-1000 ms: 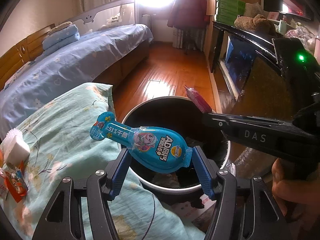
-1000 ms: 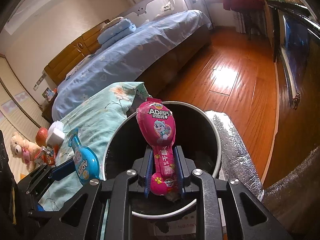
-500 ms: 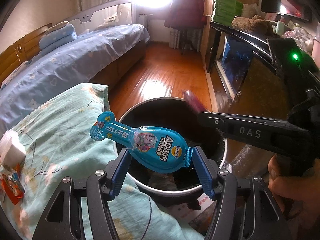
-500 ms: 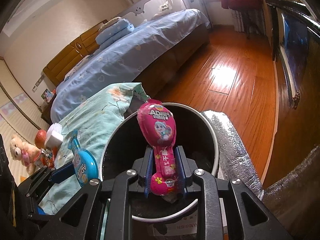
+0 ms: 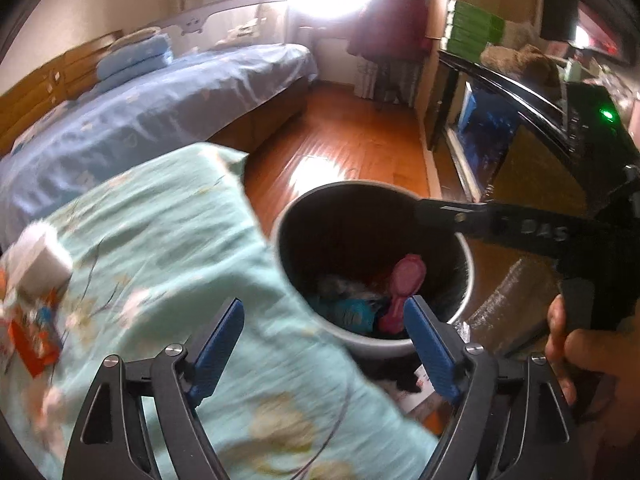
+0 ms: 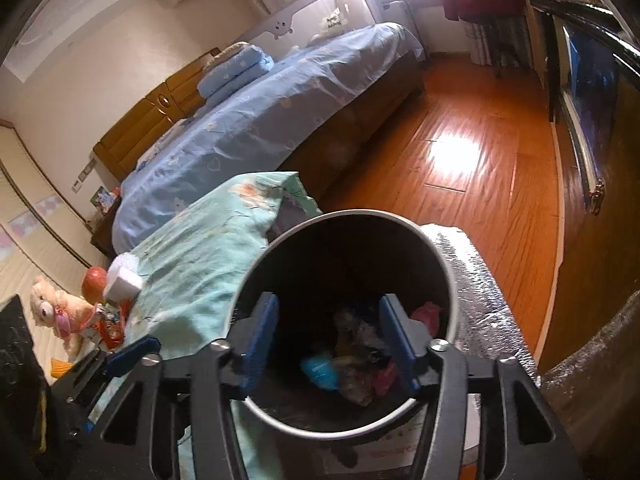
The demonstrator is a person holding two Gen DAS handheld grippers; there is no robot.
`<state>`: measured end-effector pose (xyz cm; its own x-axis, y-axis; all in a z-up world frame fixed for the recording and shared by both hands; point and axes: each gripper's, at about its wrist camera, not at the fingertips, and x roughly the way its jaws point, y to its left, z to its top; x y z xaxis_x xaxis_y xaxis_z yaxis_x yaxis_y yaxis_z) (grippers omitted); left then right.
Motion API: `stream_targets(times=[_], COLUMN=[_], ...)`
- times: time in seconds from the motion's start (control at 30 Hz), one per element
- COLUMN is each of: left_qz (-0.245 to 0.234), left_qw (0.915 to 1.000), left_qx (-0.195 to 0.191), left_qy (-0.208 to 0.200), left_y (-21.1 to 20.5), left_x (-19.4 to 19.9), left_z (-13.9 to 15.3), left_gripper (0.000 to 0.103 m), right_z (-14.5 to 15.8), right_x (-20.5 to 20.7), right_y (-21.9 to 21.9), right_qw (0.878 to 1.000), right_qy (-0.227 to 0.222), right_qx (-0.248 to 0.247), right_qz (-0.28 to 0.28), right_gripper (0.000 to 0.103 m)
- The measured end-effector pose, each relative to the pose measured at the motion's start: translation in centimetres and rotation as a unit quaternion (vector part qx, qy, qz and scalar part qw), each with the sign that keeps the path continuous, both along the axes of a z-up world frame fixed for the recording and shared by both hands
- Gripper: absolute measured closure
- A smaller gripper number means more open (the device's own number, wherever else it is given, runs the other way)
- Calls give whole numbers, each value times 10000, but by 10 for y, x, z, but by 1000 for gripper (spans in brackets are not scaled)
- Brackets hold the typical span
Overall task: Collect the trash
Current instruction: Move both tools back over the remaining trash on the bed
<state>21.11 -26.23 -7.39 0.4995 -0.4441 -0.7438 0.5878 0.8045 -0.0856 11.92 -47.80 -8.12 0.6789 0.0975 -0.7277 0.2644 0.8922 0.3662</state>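
The bed (image 6: 280,96) with blue cover lies along the far wall, and the wooden floor (image 6: 480,168) beside it is open. A teal floral cloth (image 5: 168,248) covers the near surface, its right edge touching the bin (image 5: 466,280).

The right wrist view alone shows a plush bear (image 6: 56,312) and foil-covered sheet (image 6: 476,280) right of the bin. The left wrist view alone shows a hand (image 5: 568,344) gripping the right gripper's handle.

The pink wrapper (image 5: 404,284) and blue wrapper (image 6: 320,372) lie inside the bin.

Left gripper (image 5: 320,344): jaws spread and opening, nothing between them. Right gripper (image 6: 328,344): jaws spread and opening over the bin, empty.
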Motion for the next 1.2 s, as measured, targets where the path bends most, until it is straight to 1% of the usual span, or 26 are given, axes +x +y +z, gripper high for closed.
stream_targets(times=[0.13, 0.3, 0.47, 0.57, 0.67, 0.83, 0.97, 1.1, 1.2], left_qz=[372, 847, 1310, 1529, 1751, 2067, 2229, 2290, 2300], left_qw=[9993, 9963, 9912, 9879, 9843, 9780, 9745, 9731, 9728], left_qx=[-56, -87, -14, 80, 58, 76, 97, 143, 192], left_qy=[-18, -59, -168, -234, -225, -267, -257, -208, -185], left_y=[37, 84, 133, 159, 185, 224, 249, 267, 278], left_x=[-5, -15, -27, -30, -30, -29, -20, -9, 3], left_z=[0, -1, -2, -1, 1, 3, 0, -4, -8], left_gripper=[21, 21, 21, 21, 21, 21, 21, 21, 21], right_z=[3, 3, 0, -1, -5, -13, -17, -21, -23], right_x=[-2, 0, 6, 11, 18, 30, 40, 51, 60], right_y=[23, 61, 106, 130, 159, 196, 224, 248, 260], right_qw=[9998, 9990, 9970, 9952, 9929, 9891, 9855, 9817, 9808], right_qy=[-128, -202, -225, -235, -209, -85, -2, 42, 49], right_qx=[86, 90, 91, 117, 126, 92, 66, 60, 112], right_qz=[118, 379, 738, 940, 1167, 1468, 1697, 1900, 1944], right_gripper=[35, 34, 28, 25, 23, 23, 23, 22, 21])
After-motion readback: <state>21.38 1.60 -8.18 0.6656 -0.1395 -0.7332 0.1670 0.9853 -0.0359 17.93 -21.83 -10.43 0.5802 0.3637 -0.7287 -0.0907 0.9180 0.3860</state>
